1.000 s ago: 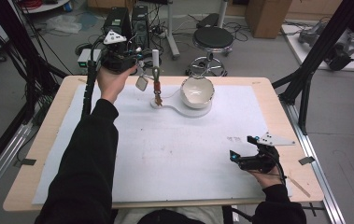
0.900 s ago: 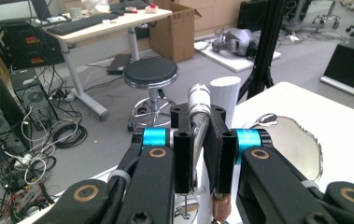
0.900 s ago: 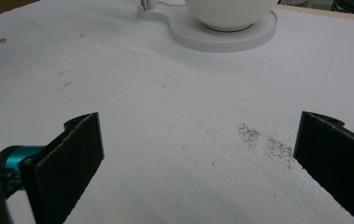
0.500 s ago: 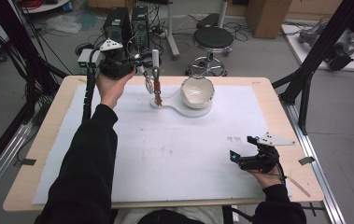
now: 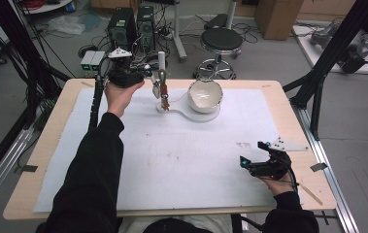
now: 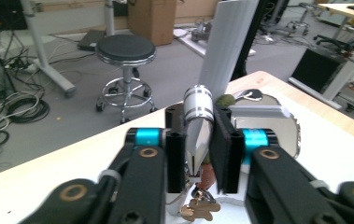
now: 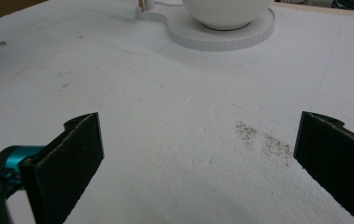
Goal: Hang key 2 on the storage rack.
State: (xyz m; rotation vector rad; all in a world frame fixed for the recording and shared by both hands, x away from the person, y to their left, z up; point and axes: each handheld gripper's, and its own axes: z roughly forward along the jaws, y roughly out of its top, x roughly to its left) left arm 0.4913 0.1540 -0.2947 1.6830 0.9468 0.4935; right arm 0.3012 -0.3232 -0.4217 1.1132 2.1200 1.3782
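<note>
Resting near the table's front right corner, the right gripper (image 5: 263, 164) sits idle on the white mat (image 5: 181, 160), its jaws spread wide over bare foam, with nothing between them. Farther off, at the back of the table, the left gripper (image 5: 148, 74) has shifted slightly leftward and up compared with a second ago, and its jaws are clamped on a metal clip (image 6: 198, 122) with a ribbed silver top. A brown keychain (image 5: 164, 98) hangs below the clip, beside the white post (image 5: 161, 63) of the stand (image 5: 197, 114); I judge it is being lifted off its hook rather than hung on. Beyond it, the white bowl (image 5: 205, 95) stands on the stand's round base. Whether the keychain is already free of the post is hard to make out, since the jaws hide the attachment and only its lower charm (image 6: 197, 210) peeks out beneath them.
</note>
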